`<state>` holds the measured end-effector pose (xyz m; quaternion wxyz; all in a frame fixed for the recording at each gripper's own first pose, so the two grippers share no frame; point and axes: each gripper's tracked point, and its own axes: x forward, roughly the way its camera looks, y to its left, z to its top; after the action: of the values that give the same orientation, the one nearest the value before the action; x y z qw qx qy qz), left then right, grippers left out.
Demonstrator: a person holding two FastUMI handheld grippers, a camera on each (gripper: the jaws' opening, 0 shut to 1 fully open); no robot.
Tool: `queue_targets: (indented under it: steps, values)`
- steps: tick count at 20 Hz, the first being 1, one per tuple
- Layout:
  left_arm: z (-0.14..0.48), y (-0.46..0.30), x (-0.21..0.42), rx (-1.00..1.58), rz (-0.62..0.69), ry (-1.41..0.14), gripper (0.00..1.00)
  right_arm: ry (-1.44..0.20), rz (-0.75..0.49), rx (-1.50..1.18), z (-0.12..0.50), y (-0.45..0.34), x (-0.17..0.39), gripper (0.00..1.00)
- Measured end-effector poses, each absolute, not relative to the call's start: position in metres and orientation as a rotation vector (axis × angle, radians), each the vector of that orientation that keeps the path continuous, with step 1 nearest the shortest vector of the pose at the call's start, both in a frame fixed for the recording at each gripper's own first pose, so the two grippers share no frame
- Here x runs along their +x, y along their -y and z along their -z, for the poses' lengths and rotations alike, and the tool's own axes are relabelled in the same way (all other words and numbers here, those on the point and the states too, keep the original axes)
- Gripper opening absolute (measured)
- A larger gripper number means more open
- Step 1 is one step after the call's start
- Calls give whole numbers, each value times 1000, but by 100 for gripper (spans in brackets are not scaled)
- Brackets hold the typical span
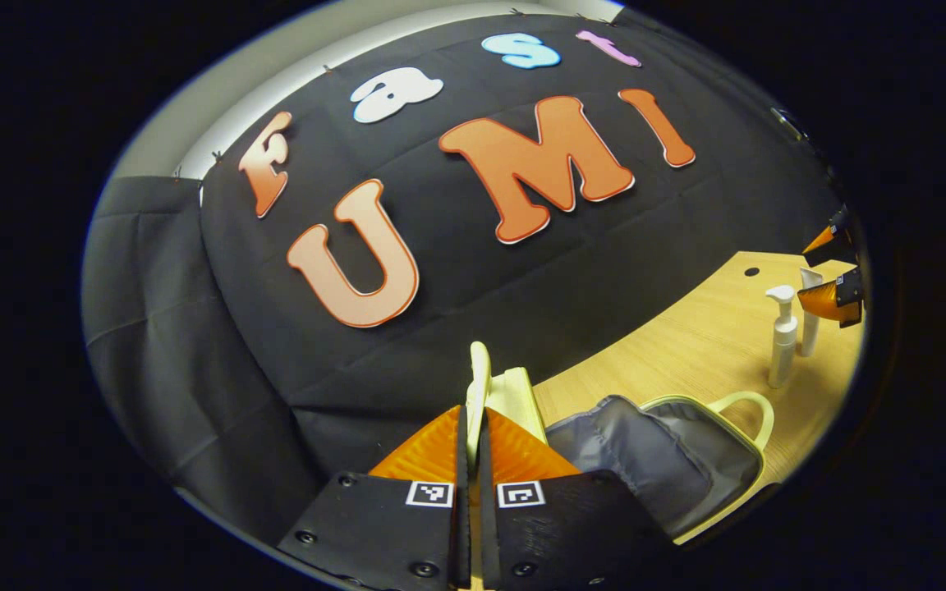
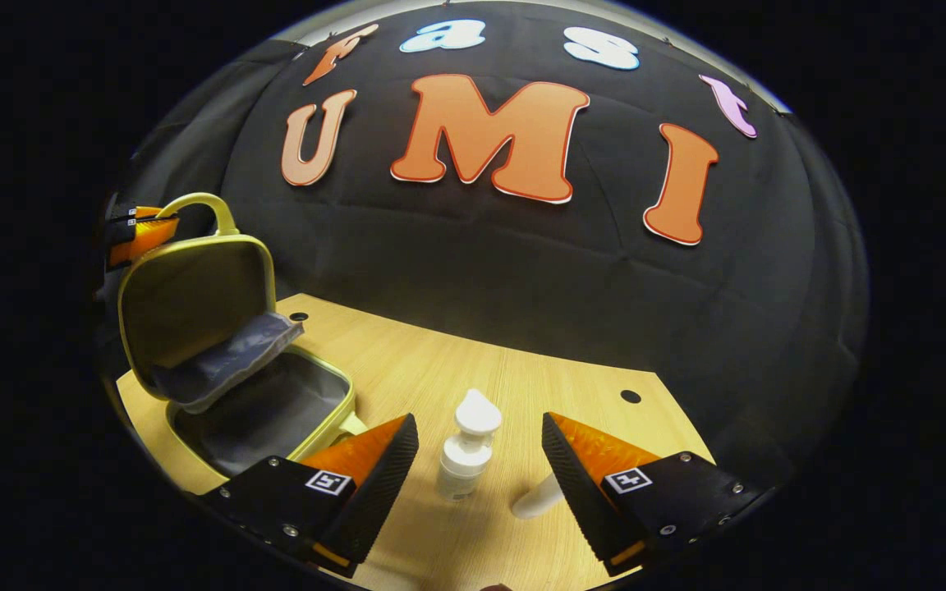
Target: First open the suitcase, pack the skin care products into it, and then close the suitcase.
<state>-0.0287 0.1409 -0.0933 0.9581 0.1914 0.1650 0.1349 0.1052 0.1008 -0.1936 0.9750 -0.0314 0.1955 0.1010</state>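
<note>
While your left fingers (image 1: 474, 460) pinch the suitcase lid (image 1: 479, 386) open, your spread right fingers (image 2: 479, 455) flank the unpacked pump bottle (image 2: 466, 447) on the counter (image 2: 473, 369).

A light wooden table (image 2: 473, 361) is being used as the support, with 2 small round holes seen near its far edge. An open yellow-green suitcase (image 2: 259, 410) is being borne at its left. Right of it, a white pump bottle (image 2: 466, 447) and a white tube (image 2: 539, 499) are being carried, standing near each other.
</note>
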Motion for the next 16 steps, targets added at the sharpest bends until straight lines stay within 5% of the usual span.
queue_targets:
  steps: [10, 16]
  values:
    - [148, -267, -53, 179, -457, -388, 5, -427, -127, -71, 181, -105, 108, 96]
    - [247, -339, -84, -8, -511, -522, 6, -480, -84, -28, 180, -112, 108, 96]
